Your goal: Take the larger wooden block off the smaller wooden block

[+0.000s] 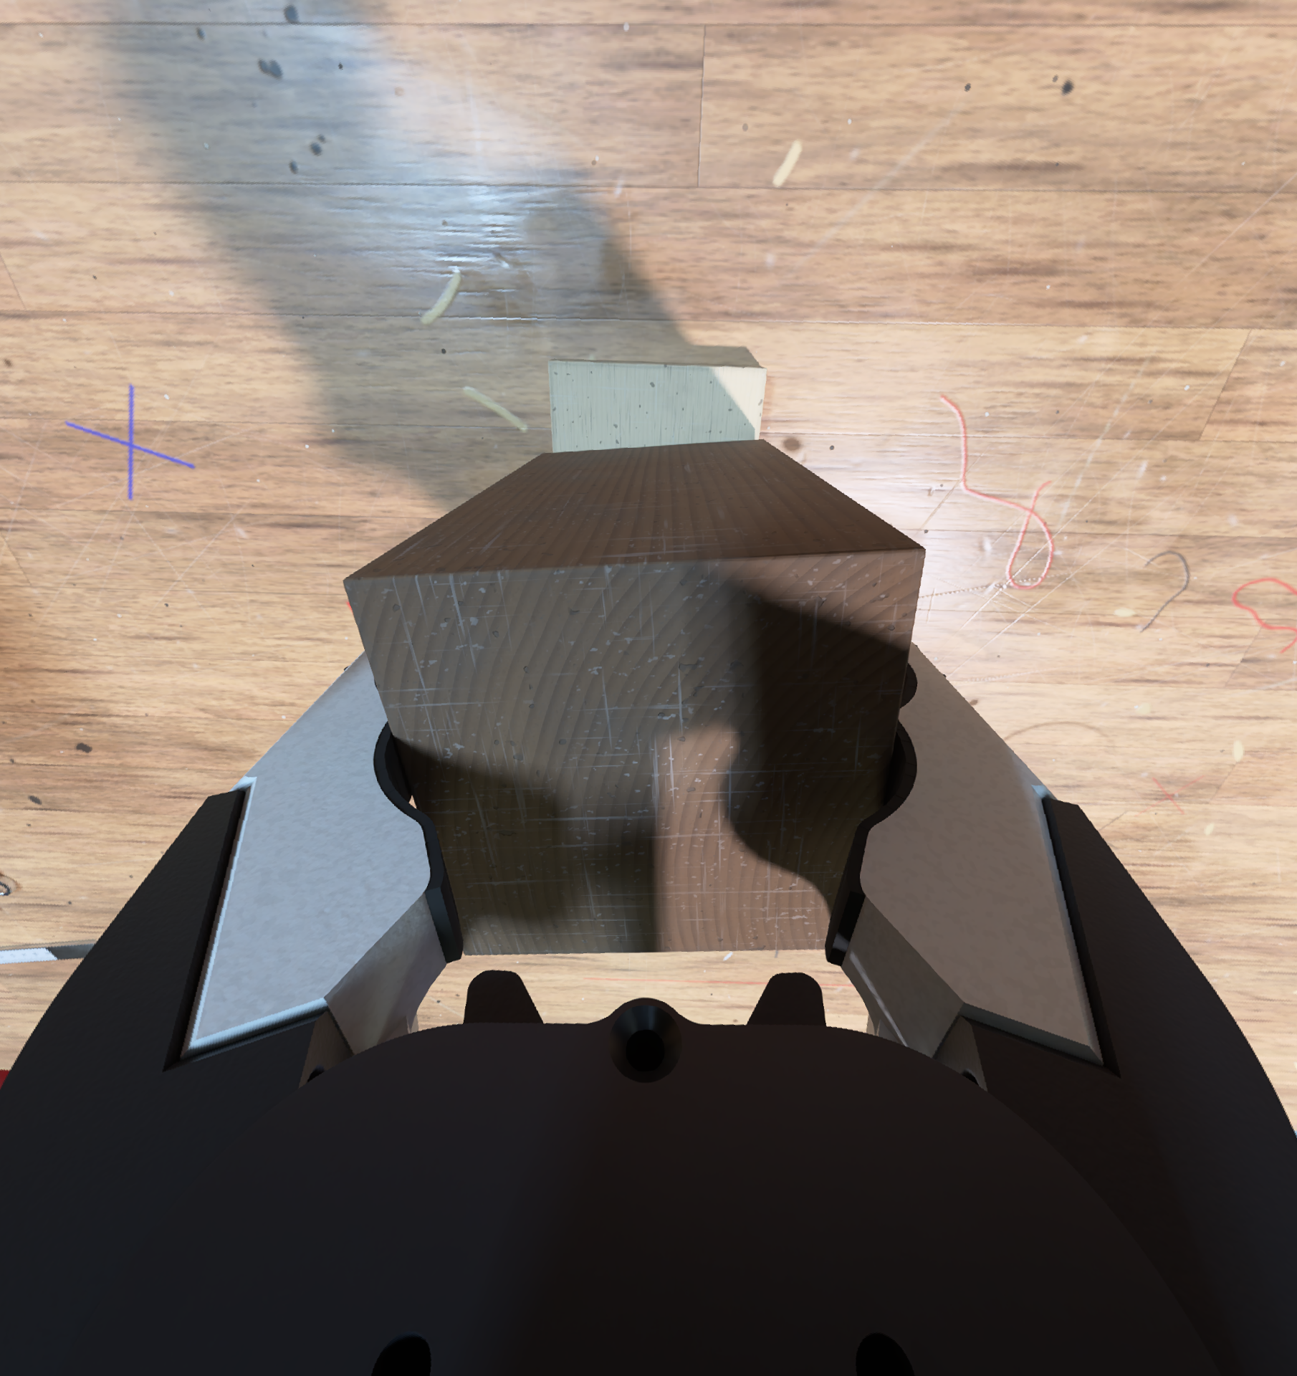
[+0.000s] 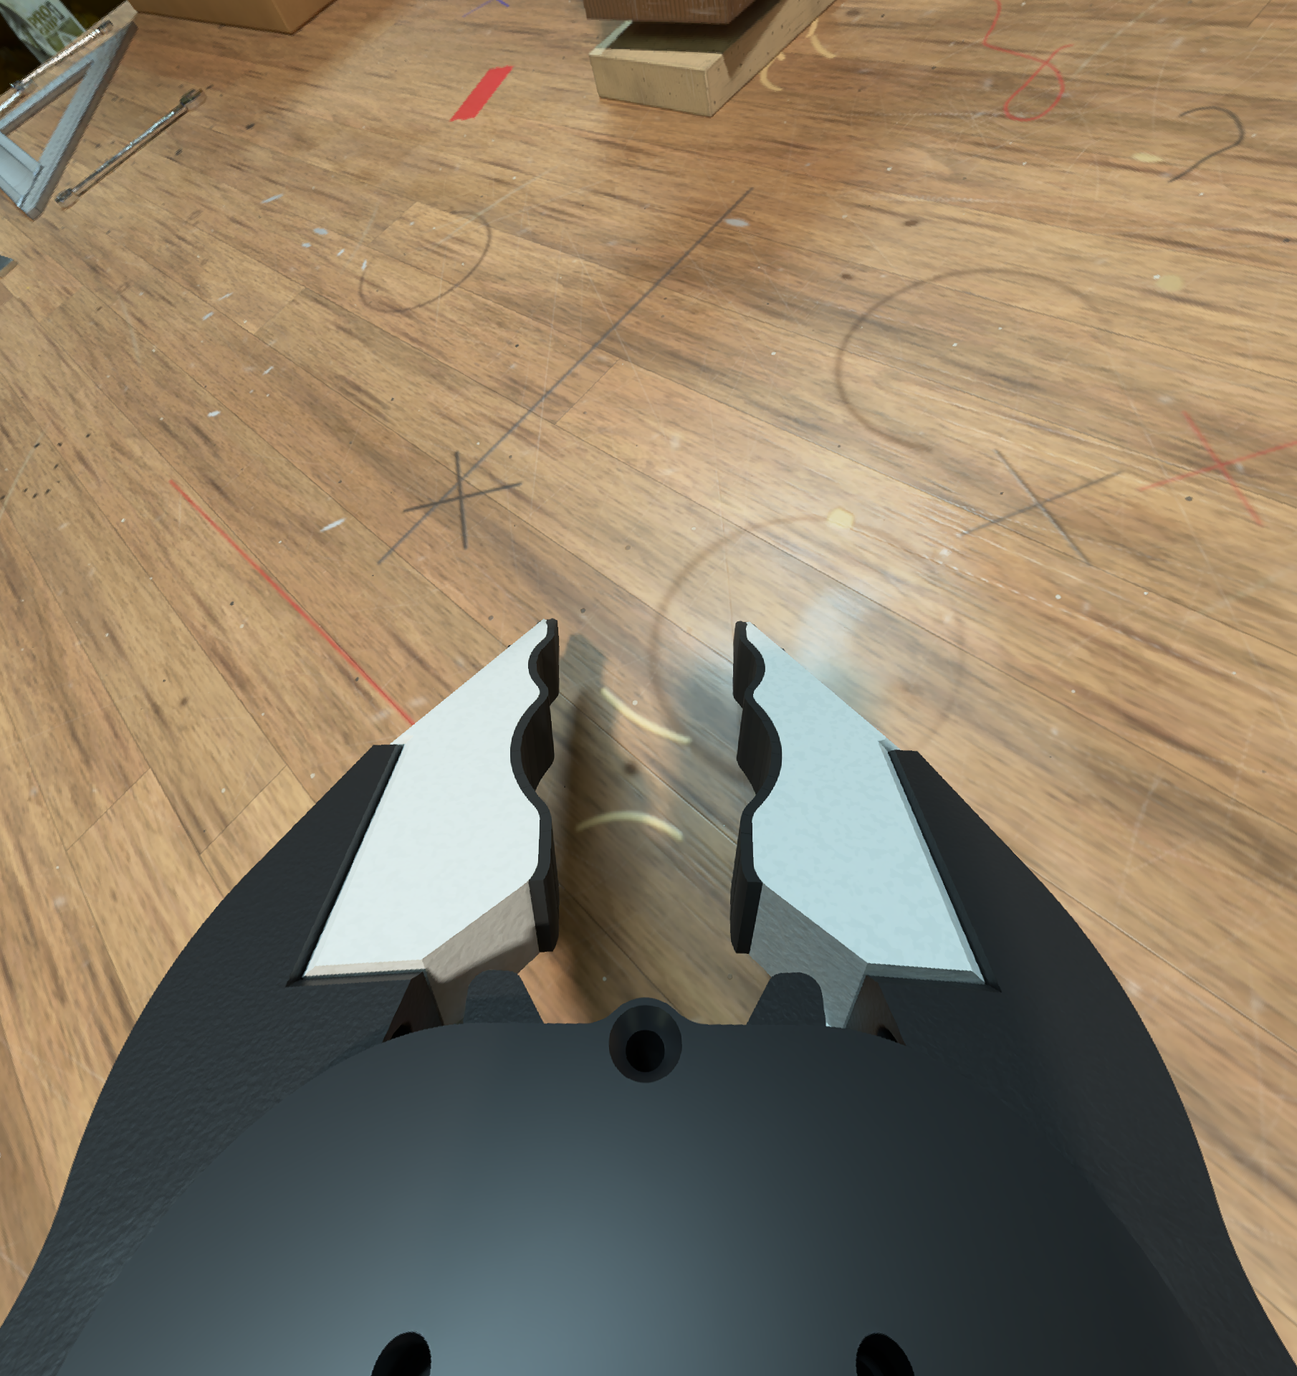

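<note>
lifting the dark block clear of the pale one

our left gripper (image 1: 642,811) pinches the larger wooden block (image 1: 631,707), a dark brown one, with a black pad pressed on each of its side faces. past its far edge we see part of the smaller wooden block (image 1: 653,406), pale, lying on the wooden table (image 1: 184,223). we cannot tell from here whether the two are touching or already apart. to do this well, we judge we should keep the squeeze even, lift straight, and only then carry the block sideways, so the pale one is not dragged.

our right gripper (image 2: 645,782) is spread with nothing between its fingers, low over bare table. its view alone shows the pale block (image 2: 668,71) from the side, with the dark block's underside at the top edge, plus a metal bracket (image 2: 42,126) far left.
</note>
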Robot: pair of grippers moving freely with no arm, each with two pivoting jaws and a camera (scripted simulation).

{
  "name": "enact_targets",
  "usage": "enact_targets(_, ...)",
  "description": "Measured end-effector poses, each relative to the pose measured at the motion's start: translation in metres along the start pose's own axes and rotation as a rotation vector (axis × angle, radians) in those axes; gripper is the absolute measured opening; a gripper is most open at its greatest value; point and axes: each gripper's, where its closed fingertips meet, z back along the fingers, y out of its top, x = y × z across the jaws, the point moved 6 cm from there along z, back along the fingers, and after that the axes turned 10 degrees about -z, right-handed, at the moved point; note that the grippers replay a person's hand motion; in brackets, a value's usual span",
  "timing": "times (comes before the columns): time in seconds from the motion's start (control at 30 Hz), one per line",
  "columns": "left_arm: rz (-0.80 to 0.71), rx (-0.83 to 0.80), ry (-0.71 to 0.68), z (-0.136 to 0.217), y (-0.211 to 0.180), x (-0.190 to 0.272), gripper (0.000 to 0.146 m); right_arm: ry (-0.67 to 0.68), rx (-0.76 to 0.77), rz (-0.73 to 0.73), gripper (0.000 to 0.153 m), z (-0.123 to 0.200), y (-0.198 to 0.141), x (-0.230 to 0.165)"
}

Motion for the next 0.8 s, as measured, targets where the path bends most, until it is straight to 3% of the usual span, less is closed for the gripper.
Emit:
enact_targets(0.37, -0.062, -0.052, 0.026, 0.034, -0.015, 0.001, 0.126, 0.004, -0.006, 0.008, 0.047, -0.001, -0.001, -0.002)
enact_targets(0.63, -0.076, 0.055, 0.028, 0.100, -0.033, 0.003, 0.126, -0.003, -0.012, 0.020, 0.046, -0.002, -0.002, -0.004)
enact_targets(0.8, -0.064, 0.108, 0.056, 0.143, -0.050, -0.025, 0.126, -0.020, -0.007, 0.038, 0.046, 0.000, -0.004, -0.005)
